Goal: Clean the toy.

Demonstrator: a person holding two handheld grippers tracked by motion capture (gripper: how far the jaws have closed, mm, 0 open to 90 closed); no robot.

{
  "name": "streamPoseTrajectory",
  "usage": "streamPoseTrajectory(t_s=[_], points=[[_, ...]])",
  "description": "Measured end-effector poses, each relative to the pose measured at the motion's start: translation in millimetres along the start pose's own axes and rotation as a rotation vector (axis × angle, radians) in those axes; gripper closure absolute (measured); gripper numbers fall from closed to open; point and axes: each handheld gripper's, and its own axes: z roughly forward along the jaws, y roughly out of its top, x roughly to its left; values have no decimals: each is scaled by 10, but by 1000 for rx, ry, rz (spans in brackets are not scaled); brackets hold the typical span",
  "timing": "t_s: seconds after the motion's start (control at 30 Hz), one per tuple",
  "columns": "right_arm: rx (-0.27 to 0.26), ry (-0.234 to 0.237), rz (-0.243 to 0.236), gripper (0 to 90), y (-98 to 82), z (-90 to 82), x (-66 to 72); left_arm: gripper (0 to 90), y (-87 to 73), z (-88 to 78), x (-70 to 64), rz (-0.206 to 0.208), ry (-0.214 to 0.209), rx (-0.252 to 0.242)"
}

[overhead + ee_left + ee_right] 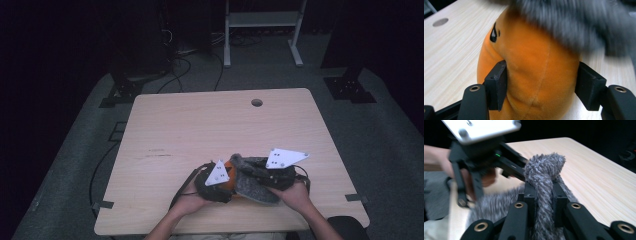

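Note:
An orange plush toy (231,178) (531,62) with a small black mark on it lies near the table's front edge. My left gripper (226,180) (542,80) is shut on it, both pads pressing into its sides. A grey fuzzy fabric (256,187) (564,22) (544,167) drapes over the top of the toy. My right gripper (246,167) (544,192) is shut on a raised fold of that fabric, right beside the left gripper, whose grey plate (481,127) shows close by. A hand holds each gripper.
The light wooden table (200,125) has a round cable hole (257,102) at its far side. A white metal frame (260,20) and cables (185,65) are on the floor behind the table.

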Motion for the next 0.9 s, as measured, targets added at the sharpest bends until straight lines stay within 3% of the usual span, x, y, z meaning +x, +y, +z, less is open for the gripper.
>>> streamPoseTrajectory(t_s=[0.1, 0.23, 0.27, 0.33, 0.4, 0.43, 0.53, 0.6, 0.8, 0.9], points=[[2, -4, 24, 779, -3, 18, -61, 352, -10, -21, 1, 3, 2, -2], [26, -70, 63, 779, -88, -59, -249, 309, -11, -9, 13, -11, -12, -27], [24, -61, 87, 779, -115, -74, -274, 267, -5, 0, 29, -22, -10, -29], [27, -40, 88, 779, -127, -85, -263, 188, -2, 21, 42, -30, -4, -26], [17, -6, 83, 778, -103, -74, -216, 183, -8, 26, 43, -38, -6, -21], [12, 18, 71, 778, -79, -55, -175, 207, -5, 24, 33, -31, -9, -15], [16, 50, 48, 778, -30, 8, -104, 290, 1, 11, -42, 47, 6, 3], [30, 42, 44, 778, -17, 38, -111, 316, -9, -1, -48, 61, 9, 2], [46, -41, 123, 779, -133, -26, -347, 334, -29, -23, -31, 69, 0, -14], [71, -61, 138, 780, -222, -73, -419, 333, -46, -30, -3, 52, -9, -23]])
